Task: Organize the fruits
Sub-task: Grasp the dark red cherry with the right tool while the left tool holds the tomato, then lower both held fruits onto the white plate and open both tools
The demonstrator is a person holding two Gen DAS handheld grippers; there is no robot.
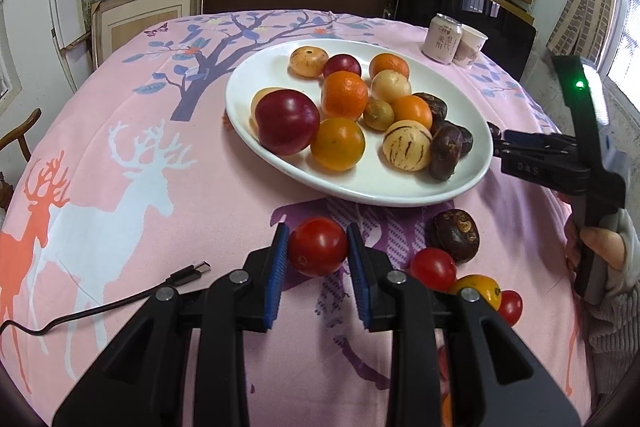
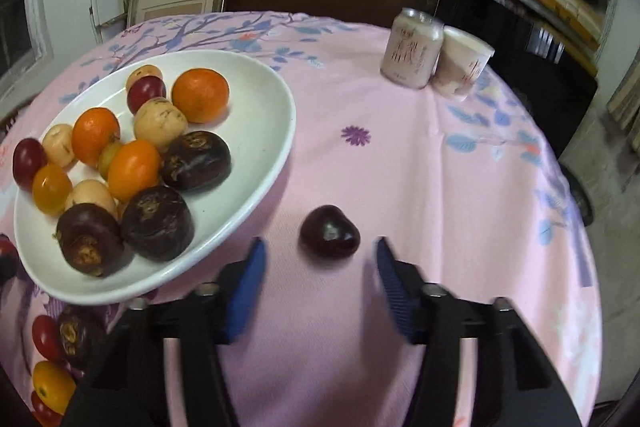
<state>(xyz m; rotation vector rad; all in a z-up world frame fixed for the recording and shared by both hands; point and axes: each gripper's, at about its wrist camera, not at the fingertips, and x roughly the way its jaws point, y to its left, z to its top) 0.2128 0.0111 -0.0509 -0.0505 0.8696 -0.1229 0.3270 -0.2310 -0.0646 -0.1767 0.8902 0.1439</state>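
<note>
Jaws of the left gripper (image 1: pixel 318 247) are clamped on a red cherry tomato (image 1: pixel 318 247), its blue pads pressing the fruit from both sides just short of the near rim of the white plate (image 1: pixel 256 131). Those of the right gripper (image 2: pixel 320 267) stand wide apart, with a dark cherry-like fruit (image 2: pixel 330 231) lying on the pink tablecloth (image 2: pixel 400 167) in the gap, slightly ahead of the fingertips and touching neither pad. The plate sits just left of that fruit in the right wrist view. Judging by what lies where, the sorting looks well advanced: the plate already carries a red plum (image 1: pixel 287 122), several oranges and kumquat-like fruits, striped pale melons and dark water chestnuts. Left on the desk near the left gripper are a water chestnut (image 1: pixel 454 235), another cherry tomato (image 1: pixel 433 269), a yellow tomato (image 1: pixel 478 289) and a further red one beside it. So a handful of pieces remain, plus the two now at the jaws. A USB cable (image 1: pixel 120 301) trails across the cloth at the left, and a drink can (image 2: pixel 416 47) with a paper cup (image 2: pixel 464 65) stands at the far edge.
</note>
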